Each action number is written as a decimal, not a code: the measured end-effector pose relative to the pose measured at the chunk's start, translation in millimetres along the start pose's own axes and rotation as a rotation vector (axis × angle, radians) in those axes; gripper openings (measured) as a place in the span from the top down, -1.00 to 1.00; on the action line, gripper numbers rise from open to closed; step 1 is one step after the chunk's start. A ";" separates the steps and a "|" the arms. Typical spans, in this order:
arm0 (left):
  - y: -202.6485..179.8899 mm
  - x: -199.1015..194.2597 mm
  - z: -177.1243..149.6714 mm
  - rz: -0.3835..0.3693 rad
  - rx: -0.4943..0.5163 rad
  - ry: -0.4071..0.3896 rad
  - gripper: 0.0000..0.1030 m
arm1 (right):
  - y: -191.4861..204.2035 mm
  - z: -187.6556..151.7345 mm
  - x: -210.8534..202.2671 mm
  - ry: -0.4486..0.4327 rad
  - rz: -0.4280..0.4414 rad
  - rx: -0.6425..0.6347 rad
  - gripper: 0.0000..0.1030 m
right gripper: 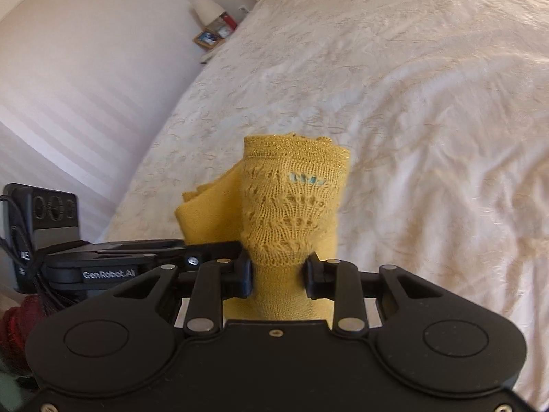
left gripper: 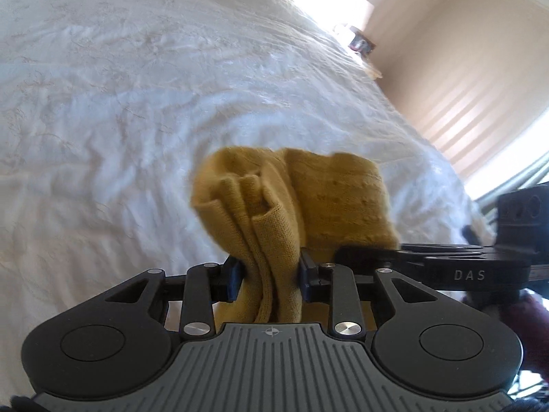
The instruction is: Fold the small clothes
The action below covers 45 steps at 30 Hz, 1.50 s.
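Note:
A mustard-yellow knitted garment (left gripper: 291,202) hangs bunched above a white bedspread (left gripper: 120,103). My left gripper (left gripper: 269,274) is shut on one folded end of it, the cloth pinched between both pads. In the right wrist view the same yellow garment (right gripper: 288,206) shows a lacy open-knit pattern and a ribbed hem. My right gripper (right gripper: 279,271) is shut on that end, cloth squeezed between its pads. The two grippers are side by side: the right one shows at the right edge of the left wrist view, and the left one at the left edge of the right wrist view.
The bedspread (right gripper: 411,103) fills most of both views, wrinkled and embroidered. A bedside table with a lamp (right gripper: 207,8) and a picture frame (right gripper: 206,39) stands by the pale wall at the far edge of the bed. A dark red cloth (right gripper: 13,326) lies low at the left.

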<state>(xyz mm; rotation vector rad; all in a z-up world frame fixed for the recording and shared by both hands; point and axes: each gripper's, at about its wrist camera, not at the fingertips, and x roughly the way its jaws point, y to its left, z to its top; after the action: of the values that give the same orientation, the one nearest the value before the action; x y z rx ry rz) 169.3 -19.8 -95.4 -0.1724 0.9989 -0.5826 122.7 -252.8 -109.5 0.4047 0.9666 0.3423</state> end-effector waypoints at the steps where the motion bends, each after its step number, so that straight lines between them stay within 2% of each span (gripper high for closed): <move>1: 4.5 13.5 -1.9 0.116 0.039 -0.001 0.39 | -9.0 -4.2 10.3 0.014 -0.133 -0.036 0.05; 2: 11.9 29.3 -2.6 0.235 0.070 0.021 0.41 | -18.5 -7.0 23.6 0.048 -0.262 -0.073 0.04; 3: 20.8 41.8 -2.7 0.306 0.082 0.047 0.42 | -24.7 -8.7 29.1 0.063 -0.300 -0.085 0.04; 4: 32.4 50.7 -2.3 0.346 0.062 0.072 0.42 | -31.2 -10.3 30.5 0.060 -0.315 -0.076 0.04; 5: 41.0 52.4 -1.7 0.350 0.025 0.084 0.41 | -34.5 -11.4 28.6 0.052 -0.307 -0.059 0.04; 6: 46.6 50.7 -1.0 0.342 -0.008 0.086 0.40 | -37.5 -13.2 24.7 0.044 -0.287 -0.046 0.02; 8: 45.8 43.1 -0.3 0.332 -0.008 0.071 0.34 | -37.3 -17.8 19.3 0.030 -0.274 -0.065 -0.27; 11: 24.8 35.7 -3.8 0.302 0.047 0.072 0.05 | -38.0 -20.4 21.1 0.028 -0.264 -0.072 -0.29; 14: 2.3 42.7 -12.6 0.259 0.066 0.077 -0.04 | -45.3 -23.7 25.5 0.033 -0.268 -0.042 -0.33; 20: -19.5 73.0 -24.2 0.231 0.093 0.105 -0.04 | -53.1 -19.2 28.4 0.023 -0.245 -0.004 -0.42; 24: -6.8 85.0 -30.0 0.188 0.019 0.152 -0.03 | -51.0 -18.2 29.0 0.025 -0.230 -0.013 -0.42; 29: 24.6 93.3 -26.5 0.146 -0.153 0.194 -0.01 | -47.8 -21.9 28.9 0.030 -0.219 0.001 -0.43; 31: 30.5 94.4 -22.7 0.145 -0.174 0.198 -0.01 | -46.6 -24.4 28.7 0.028 -0.219 0.018 -0.43; 34: 28.5 96.6 -17.6 0.152 -0.132 0.208 -0.01 | -44.7 -28.8 28.3 0.020 -0.221 0.053 -0.43; 35: 25.6 100.8 -16.6 0.154 -0.109 0.221 0.13 | -44.2 -30.3 28.5 0.018 -0.222 0.063 -0.43; 36: 24.6 103.2 -17.3 0.142 -0.096 0.230 0.51 | -43.2 -32.1 28.9 0.017 -0.225 0.075 -0.43; 37: 24.2 105.6 -18.5 0.122 -0.086 0.235 0.67 | -42.1 -33.6 29.4 0.017 -0.228 0.081 -0.43; 40: 23.8 100.4 -20.4 0.123 -0.064 0.214 0.78 | -37.8 -37.3 31.0 0.019 -0.230 0.095 -0.43; 42: 26.0 90.3 -22.6 0.160 -0.049 0.189 0.78 | -34.1 -38.5 30.9 0.017 -0.227 0.093 -0.43; 45: 38.1 85.1 -28.8 0.200 -0.041 0.198 0.84 | -30.1 -36.2 30.6 0.006 -0.228 0.080 -0.43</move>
<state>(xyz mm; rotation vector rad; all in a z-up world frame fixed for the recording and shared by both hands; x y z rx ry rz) 194.3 -30.0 -189.2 -0.0499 1.2049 -0.4021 111.2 -258.8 -164.2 0.3622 1.0232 0.0987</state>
